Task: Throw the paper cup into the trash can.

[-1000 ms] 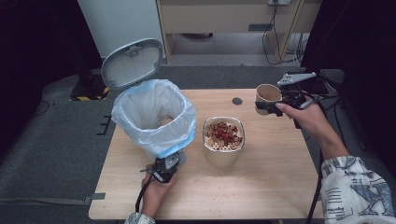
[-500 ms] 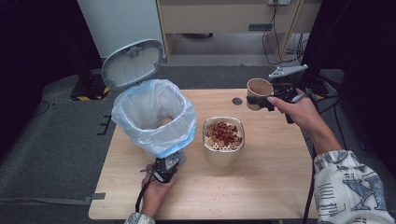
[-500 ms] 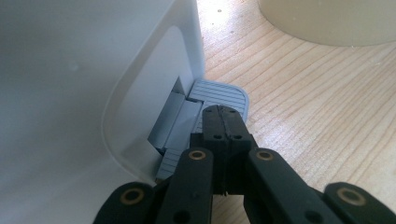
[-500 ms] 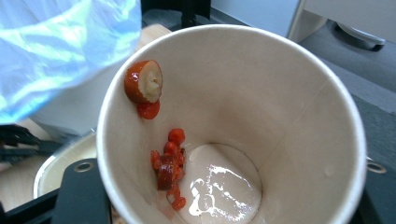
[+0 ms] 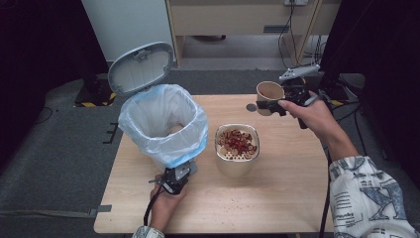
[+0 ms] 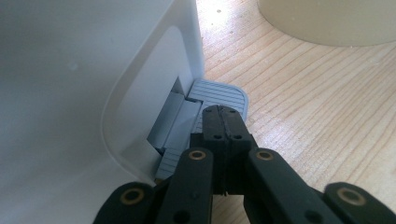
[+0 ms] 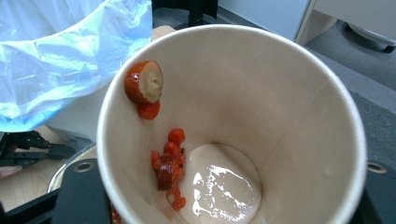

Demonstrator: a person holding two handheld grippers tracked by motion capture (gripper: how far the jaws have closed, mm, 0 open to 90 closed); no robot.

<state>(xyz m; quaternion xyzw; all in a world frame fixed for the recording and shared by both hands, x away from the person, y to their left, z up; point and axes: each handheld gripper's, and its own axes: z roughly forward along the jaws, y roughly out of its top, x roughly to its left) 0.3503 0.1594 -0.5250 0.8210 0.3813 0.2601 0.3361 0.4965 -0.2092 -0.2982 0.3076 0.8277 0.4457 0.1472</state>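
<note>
High view: left gripper (image 5: 174, 179), jaws closed empty, pins bin pedal (image 6: 219, 95), lid up. Right gripper (image 5: 277, 105) clamps paper cup (image 5: 270, 92) above table's far edge; leftovers not yet dumped.

High view overlooks the table (image 5: 277, 198); both close tongs views share it.

One bin (image 5: 163, 129), one bowl (image 5: 236, 159), one cup (image 5: 270, 93).
</note>
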